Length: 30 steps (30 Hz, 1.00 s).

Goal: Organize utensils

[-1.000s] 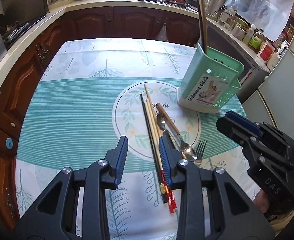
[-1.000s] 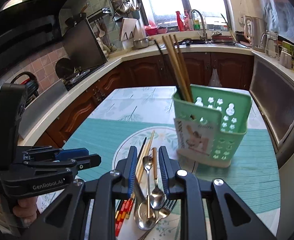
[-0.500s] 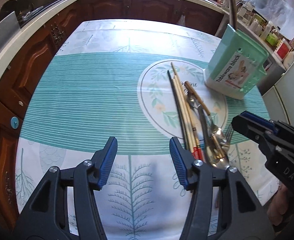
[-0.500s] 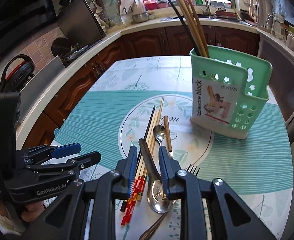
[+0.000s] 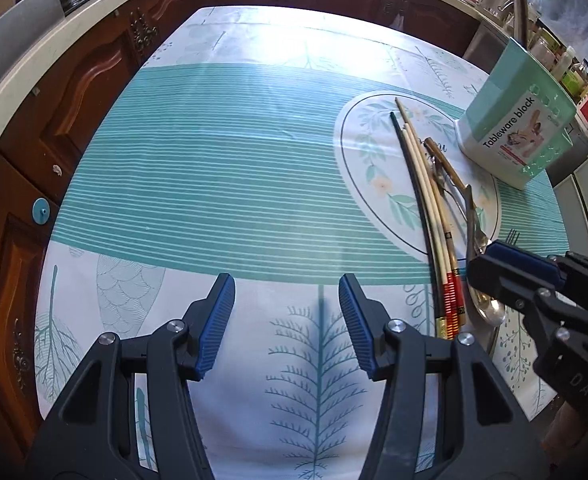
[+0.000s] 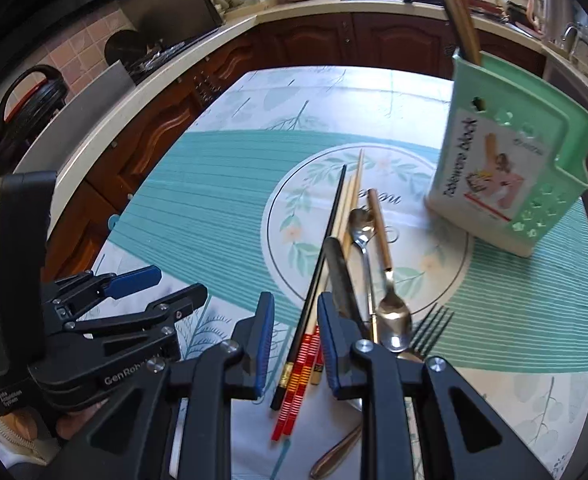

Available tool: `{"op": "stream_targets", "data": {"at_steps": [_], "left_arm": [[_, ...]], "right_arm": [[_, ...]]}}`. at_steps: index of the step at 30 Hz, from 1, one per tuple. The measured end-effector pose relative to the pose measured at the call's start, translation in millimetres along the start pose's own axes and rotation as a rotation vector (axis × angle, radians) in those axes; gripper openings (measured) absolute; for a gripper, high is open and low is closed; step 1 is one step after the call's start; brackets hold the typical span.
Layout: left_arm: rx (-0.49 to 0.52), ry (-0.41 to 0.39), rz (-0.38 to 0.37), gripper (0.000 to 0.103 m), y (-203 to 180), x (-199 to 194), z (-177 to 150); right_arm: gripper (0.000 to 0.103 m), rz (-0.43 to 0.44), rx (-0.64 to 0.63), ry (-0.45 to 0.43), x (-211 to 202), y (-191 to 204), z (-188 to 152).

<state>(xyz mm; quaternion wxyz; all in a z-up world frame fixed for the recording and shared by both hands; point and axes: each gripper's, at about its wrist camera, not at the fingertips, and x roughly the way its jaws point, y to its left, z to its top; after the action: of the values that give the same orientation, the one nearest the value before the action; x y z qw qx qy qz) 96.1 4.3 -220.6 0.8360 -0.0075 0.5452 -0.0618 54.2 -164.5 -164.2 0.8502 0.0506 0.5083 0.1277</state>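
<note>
Left gripper [image 5: 286, 284]: jaws at a middling width, just been opening, nothing between them; it hangs over a bare patch of the tablecloth [image 5: 214, 180], well left of the pile.
Risk, left side: if it sweeps right at this level, its right finger can shove the chopstick ends sideways and fan the bundle out.
Black chopstick [image 6: 326, 236]: leftmost of the pile, lying flat, its near end inside the right gripper's gap.
Red-banded chopsticks [image 6: 300, 364]: just beside the black one, their banded ends also below and between the right jaws.
Right gripper [image 6: 296, 300]: jaws narrow and parallel over the chopstick ends; the pads are not seen pressing on anything.
Risk, grasp: the gap spans several sticks, so closing may catch an odd number or pinch them near the end, letting the long tips droop or slip out.
Dark grey flat handle [image 6: 340, 272]: kind unclear; it touches the right finger's outer side and could be dragged along.
Spoons [image 6: 392, 312]: overlapping each other and the sticks, so a lift of the sticks may tip or roll them.
Fork [image 6: 432, 326]: tines just right of the spoon bowl, near the gripper's body.
Green tableware holder [image 6: 494, 184]: upright at the far right, chopsticks [image 6: 460, 28] already standing in its rear part.
Risk, delivery: the holder looks light and tall; a slanted stick striking its rim may push or topple it.
</note>
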Motion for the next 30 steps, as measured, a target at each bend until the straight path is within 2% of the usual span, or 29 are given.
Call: {"op": "stream_targets", "data": {"at_steps": [3, 10, 18, 20, 30], "left_arm": [[-0.015, 0.007, -0.013, 0.051, 6.8, 1.9, -0.6], [-0.036, 0.015, -0.044, 0.051, 14.7, 5.3, -2.2], [-0.036, 0.022, -0.062, 0.051, 15.2, 8.5, -3.4], [-0.037, 0.024, -0.065, 0.051, 14.6, 9.7, -3.2], [-0.031, 0.031, -0.065, 0.051, 9.6, 12.4, -3.7]], "right_arm": [[0.022, 0.009, -0.013, 0.042, 11.5, 5.9, 1.5], [0.022, -0.048, -0.016, 0.104, 36.1, 12.2, 8.1], [0.022, -0.102, 0.023, 0.164, 54.7, 2.2, 17.5], [0.022, -0.088, 0.042, 0.191, 60.8, -3.2, 17.0], [0.022, -0.021, 0.102, 0.207, 61.4, -11.4, 19.2]]}}
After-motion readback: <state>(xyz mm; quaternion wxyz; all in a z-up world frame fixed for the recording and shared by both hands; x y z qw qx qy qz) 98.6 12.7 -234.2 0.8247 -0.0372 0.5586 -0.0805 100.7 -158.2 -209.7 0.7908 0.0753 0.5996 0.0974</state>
